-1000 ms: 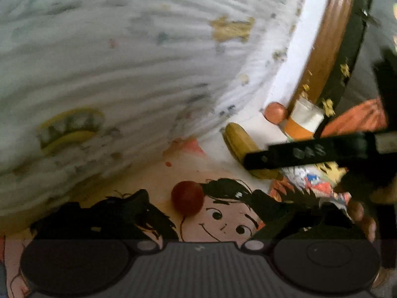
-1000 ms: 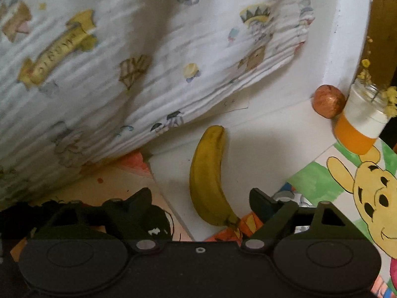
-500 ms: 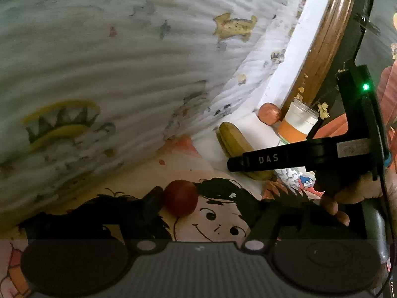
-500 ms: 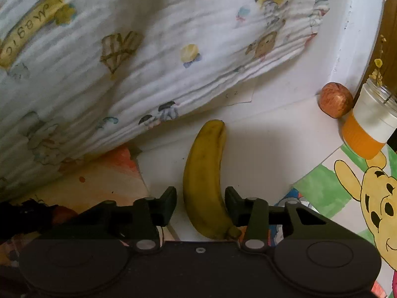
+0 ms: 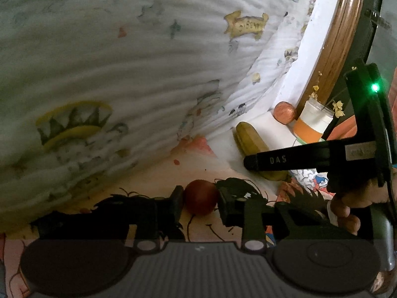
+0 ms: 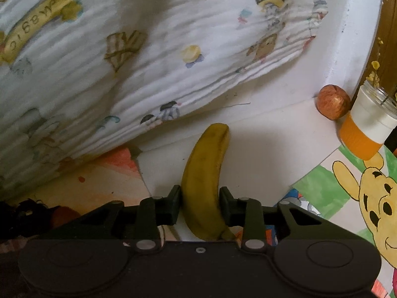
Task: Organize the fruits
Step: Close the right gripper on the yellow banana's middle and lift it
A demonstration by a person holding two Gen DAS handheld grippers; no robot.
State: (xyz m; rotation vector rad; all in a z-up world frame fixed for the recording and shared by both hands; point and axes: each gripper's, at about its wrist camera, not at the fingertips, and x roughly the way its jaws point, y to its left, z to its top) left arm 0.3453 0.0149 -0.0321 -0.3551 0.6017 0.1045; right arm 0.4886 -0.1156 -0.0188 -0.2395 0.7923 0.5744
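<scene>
A small round red fruit lies on a cartoon drawing. My left gripper has its jaws closing on the fruit, and both pads touch its sides. A yellow banana lies on the white surface. The jaws of my right gripper are closing on its lower half, with both pads against the peel. In the left wrist view the banana shows at the right, partly behind the right tool's black bar, which a hand holds. The red fruit shows dimly at the right wrist view's lower left.
A reddish apple sits in the corner beside an orange-and-white jar of dried flowers. A white printed blanket bulges over the left and back. Coloured drawings cover the surface. A wooden frame runs up the right.
Both grippers went from wide open to closed in on their fruit: the left on the red fruit, the right on the banana. Neither fruit has left the surface.
</scene>
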